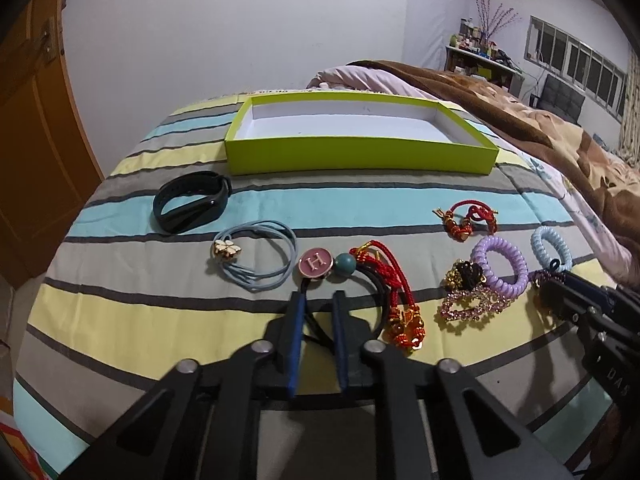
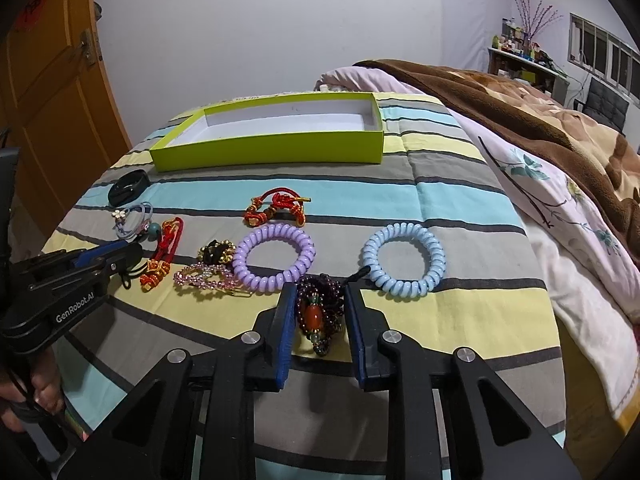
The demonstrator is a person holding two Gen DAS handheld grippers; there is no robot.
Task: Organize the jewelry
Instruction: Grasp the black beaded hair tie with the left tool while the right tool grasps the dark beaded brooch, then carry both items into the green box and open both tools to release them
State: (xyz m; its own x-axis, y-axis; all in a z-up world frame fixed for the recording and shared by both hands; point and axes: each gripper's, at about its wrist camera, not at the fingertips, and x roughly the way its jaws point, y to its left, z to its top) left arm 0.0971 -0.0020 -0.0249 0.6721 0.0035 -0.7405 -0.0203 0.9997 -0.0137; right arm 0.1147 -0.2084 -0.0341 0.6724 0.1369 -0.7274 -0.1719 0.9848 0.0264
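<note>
On the striped bedspread, my left gripper (image 1: 319,296) stands narrowly open astride the black cord of a hair tie with a pink H charm (image 1: 316,263). The cord lies along the left pad and bedding shows between the pads. My right gripper (image 2: 320,290) is shut on a dark purple bead bracelet (image 2: 320,312) with an orange bead, which rests on the bed. An empty lime-green box (image 1: 360,156) sits further back. Loose pieces lie between: a black band (image 1: 192,200), a blue hair tie (image 1: 256,264), a purple coil (image 2: 274,258) and a blue coil (image 2: 404,258).
Two red cord bracelets (image 2: 276,208) (image 1: 396,300), a pink crystal clip (image 2: 204,276) and a black-and-gold piece (image 2: 216,252) lie among the jewelry. A brown blanket (image 2: 540,120) covers the bed's right side. An orange door (image 1: 36,120) stands at the left.
</note>
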